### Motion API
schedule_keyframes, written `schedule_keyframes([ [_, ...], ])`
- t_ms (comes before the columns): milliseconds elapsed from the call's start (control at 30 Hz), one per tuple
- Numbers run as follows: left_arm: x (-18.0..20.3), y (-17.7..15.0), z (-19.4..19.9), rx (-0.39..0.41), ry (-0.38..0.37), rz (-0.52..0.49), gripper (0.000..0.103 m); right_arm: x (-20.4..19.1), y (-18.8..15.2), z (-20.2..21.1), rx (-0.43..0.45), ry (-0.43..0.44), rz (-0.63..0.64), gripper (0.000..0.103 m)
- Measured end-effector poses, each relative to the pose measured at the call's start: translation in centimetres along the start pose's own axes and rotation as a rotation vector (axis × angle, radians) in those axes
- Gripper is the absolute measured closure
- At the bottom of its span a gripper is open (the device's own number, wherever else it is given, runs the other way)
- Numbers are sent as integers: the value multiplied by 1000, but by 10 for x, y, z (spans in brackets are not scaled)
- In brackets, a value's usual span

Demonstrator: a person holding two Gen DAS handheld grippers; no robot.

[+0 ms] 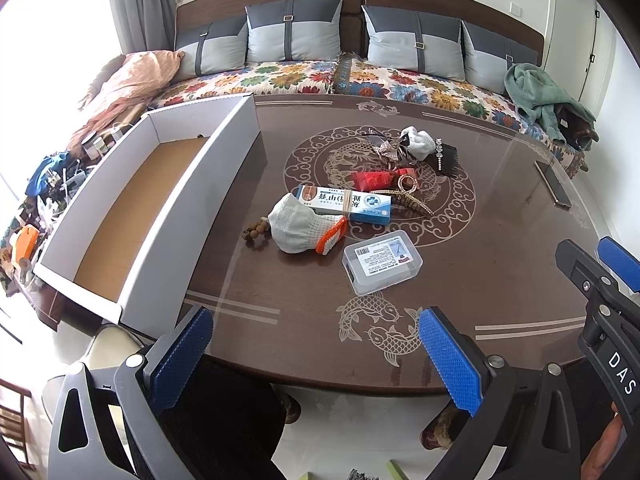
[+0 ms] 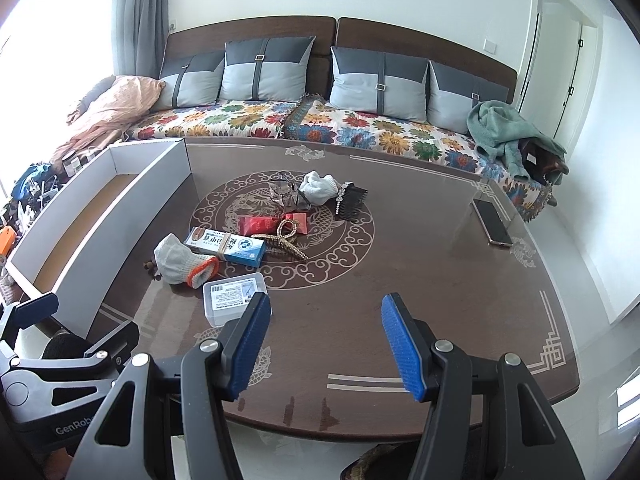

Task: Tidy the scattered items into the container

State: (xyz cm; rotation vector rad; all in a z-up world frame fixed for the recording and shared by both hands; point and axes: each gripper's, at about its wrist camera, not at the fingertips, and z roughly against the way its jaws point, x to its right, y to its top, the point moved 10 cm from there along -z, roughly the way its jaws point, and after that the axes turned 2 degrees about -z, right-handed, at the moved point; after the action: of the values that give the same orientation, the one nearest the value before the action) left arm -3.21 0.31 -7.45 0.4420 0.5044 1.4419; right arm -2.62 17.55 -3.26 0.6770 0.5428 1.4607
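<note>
Hovering empty off the table's (image 1: 520,288) near edge, both grippers, left (image 1: 316,354) and right (image 2: 326,346), gape toward the clutter beside the white box (image 1: 160,216).

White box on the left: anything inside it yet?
Nothing visible inside the white box: the left wrist view shows only bare brown cardboard floor. The strip of floor behind its near wall is hidden. The glove and the other items lie on the table.

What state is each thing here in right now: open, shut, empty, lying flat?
Left gripper: open, holding nothing.
Right gripper: open, holding nothing.
White box: open-topped, empty.
Clear plastic case: lid shut, lying flat.
Toothpaste carton: lying flat, one end on the glove.
Orange-cuffed glove: crumpled.
Phone: flat, screen dark.
</note>
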Motion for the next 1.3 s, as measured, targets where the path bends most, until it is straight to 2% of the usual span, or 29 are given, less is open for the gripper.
schedule_keyframes([
  [933, -1, -3, -8, -13, 19, -3, 0, 0, -1, -6, 0, -49, 38, 44],
  [1000, -3, -6, -16, -20, 22, -3, 0, 0, -2, -9, -2, -25, 27, 44],
  [1133, -11, -18, -43, -54, 15, 12, 0, -2, -9, -24, 0, 125, -23, 44],
  [1300, -17, -33, -81, -87, -45, 62, 0, -13, -37, -63, -77, 281, -62, 44],
])
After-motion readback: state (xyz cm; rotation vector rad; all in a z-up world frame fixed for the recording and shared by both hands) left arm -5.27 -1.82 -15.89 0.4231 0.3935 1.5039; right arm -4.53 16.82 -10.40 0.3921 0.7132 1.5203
